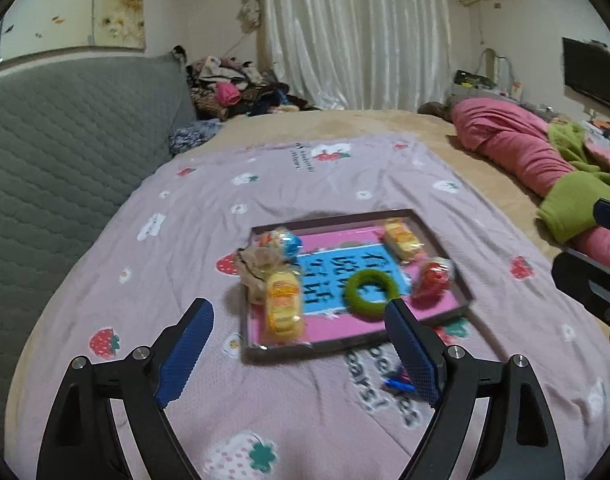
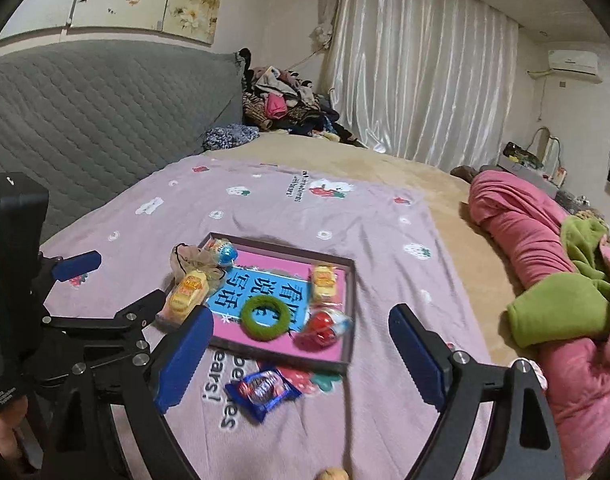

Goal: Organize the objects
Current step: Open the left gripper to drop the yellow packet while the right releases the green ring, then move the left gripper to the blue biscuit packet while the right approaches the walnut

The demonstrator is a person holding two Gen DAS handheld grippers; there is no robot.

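a shallow dark-rimmed tray point(image 2: 347, 312) with a pink and blue printed floor lies flat on the bedspread, holding a green ring point(image 2: 261, 315), two yellow snack packs point(image 2: 187, 292) point(image 2: 324, 282), a red wrapped sweet point(image 2: 325, 326) and a blue one point(image 2: 225, 254); a blue packet point(image 2: 263, 390) lies outside (just beside the near rim).

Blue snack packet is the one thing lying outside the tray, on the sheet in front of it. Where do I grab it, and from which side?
Probably the right gripper, open and empty, is nearer. The blue snack packet lies flat on the pink sheet, clear of the tray, so come from above. Close across its narrower width at the puffed middle, not the thin crimped ends, which would likely slip or fold.
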